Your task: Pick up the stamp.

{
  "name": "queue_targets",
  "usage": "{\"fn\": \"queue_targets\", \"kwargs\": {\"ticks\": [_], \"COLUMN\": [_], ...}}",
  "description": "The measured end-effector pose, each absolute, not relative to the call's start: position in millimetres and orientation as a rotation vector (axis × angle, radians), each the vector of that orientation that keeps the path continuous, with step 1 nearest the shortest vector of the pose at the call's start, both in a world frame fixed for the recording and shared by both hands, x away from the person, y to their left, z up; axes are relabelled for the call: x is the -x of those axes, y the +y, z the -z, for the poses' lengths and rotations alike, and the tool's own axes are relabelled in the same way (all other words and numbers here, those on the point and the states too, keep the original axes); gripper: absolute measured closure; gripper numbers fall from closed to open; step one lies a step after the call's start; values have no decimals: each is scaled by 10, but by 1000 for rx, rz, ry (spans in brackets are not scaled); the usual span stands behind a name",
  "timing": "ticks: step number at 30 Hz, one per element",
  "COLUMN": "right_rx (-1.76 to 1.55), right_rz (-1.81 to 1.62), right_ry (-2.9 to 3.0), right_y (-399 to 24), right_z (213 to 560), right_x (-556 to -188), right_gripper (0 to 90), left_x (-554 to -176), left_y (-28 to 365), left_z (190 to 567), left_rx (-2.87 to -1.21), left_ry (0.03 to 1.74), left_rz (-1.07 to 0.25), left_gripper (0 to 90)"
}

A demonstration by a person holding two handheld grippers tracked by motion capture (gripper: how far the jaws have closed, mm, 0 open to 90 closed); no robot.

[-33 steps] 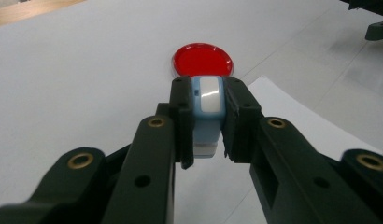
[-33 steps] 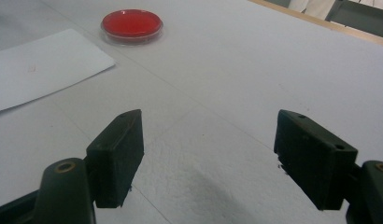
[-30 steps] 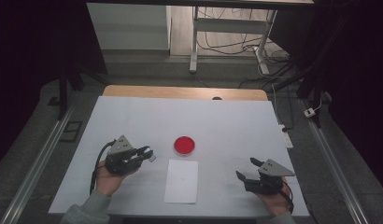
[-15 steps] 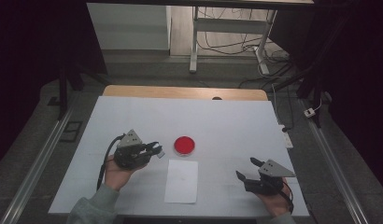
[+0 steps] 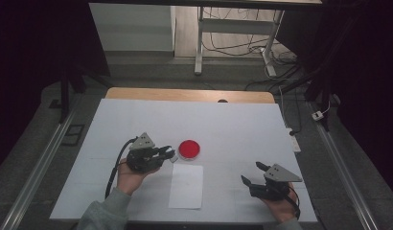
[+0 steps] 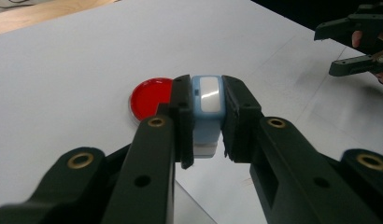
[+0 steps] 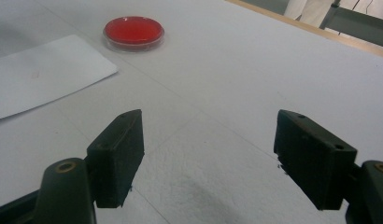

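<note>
Clamped in the left hand-held gripper (image 6: 206, 126): a small pale-blue block (image 6: 207, 109) with a white face, pads pressed on both its sides. Lower end of the block tucked behind the jaws, so full shape hard to make out; no reading of any label. Seen from the high view, left hand-held gripper (image 5: 171, 154) poised just beside the red dish (image 5: 189, 149), block there too small to tell apart from the black jaws. Hard to tell whether gripper or block touches the dish.

Right hand-held gripper (image 5: 252, 173) near the surface's front right corner, jaws spread wide, nothing between them; same wide gap in its own view (image 7: 206, 158). Right hand partly cut off by the bottom edge of the high view, left sleeve likewise.

White sheet (image 5: 186, 186) flat on the surface, just in front of the dish, between the two hands. Faint red mark on the sheet in the right gripper view, too small to read.

Surface (image 5: 233, 124) white and matte, a strip of bare wood along its far edge. Beyond it, grey floor, a metal-legged frame, loose cables, a white plug strip at the right. Room sides dark, nothing to make out there.
</note>
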State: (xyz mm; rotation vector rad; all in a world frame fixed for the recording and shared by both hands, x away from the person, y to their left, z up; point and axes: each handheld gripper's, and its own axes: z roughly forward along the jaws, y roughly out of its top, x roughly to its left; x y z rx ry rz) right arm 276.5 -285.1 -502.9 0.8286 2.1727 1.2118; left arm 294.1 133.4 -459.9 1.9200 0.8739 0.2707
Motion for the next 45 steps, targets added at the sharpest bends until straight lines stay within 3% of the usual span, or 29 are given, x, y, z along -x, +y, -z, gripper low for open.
{"fn": "queue_targets", "kwargs": {"ticks": [22,45], "right_rx": [-817,-810], "right_rz": [-1200,-1201], "right_ry": [2178,2176], "right_y": [-2809,-2784], "right_z": [5046,5033], "right_x": [-2759,-2736], "right_gripper": [246,246], "left_x": [-2933,-2918], "left_y": [927,909], "left_z": [4661,4652], "left_rx": [-1955,-1949], "left_ry": [779,767], "left_rz": [-204,-194], "left_gripper": [756,756]}}
